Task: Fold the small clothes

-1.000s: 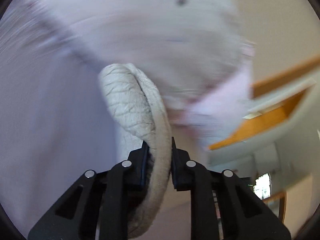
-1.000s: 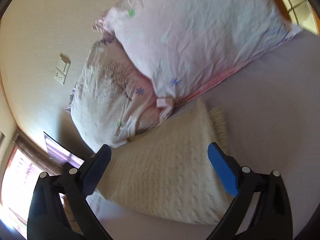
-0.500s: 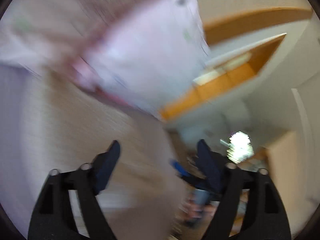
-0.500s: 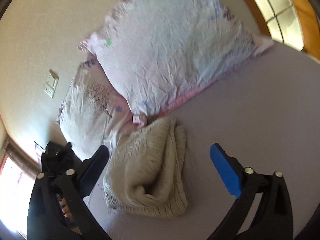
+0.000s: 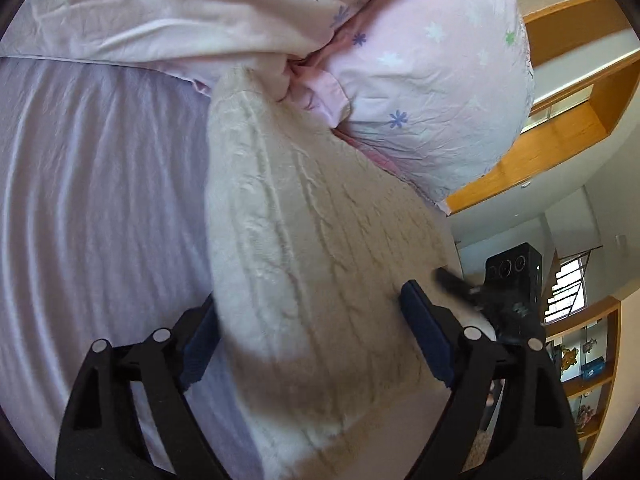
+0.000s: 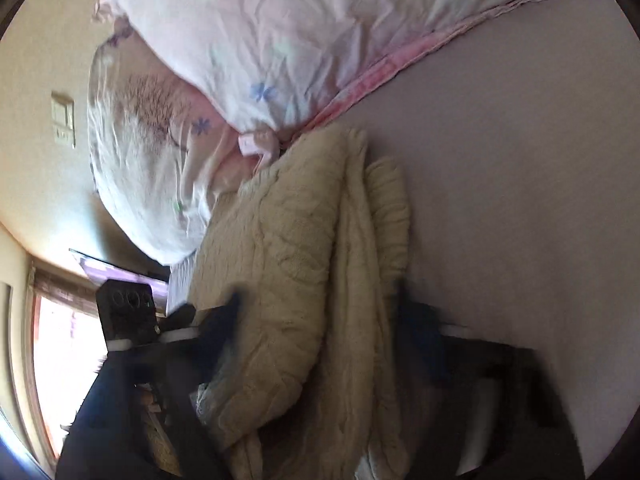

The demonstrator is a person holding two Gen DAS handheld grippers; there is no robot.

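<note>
The bed [image 5: 92,184], covered in a lilac sheet, fills most of both views. At its head two pink flowered pillows [image 5: 432,80] are stacked, one leaning on the other. The cream knitted garment [image 5: 312,264] lies folded on the bed with its far end touching the pillows; in the right wrist view its layers [image 6: 288,264] bulge, and a ribbed cuff or hem [image 6: 388,208] sticks out along the edge away from the pillows.

The left tool [image 5: 312,336] hangs over the near part of the garment with its jaws spread wide, one finger at each side of the knit and neither pinching it. The right tool [image 6: 320,328] is blurred; its fingers appear apart, straddling the garment's near end, with nothing pinched. In the left wrist view the right tool shows just beside the garment, on the side away from the sheet.

A wall switch [image 6: 63,120] sits beyond the pillows.
</note>
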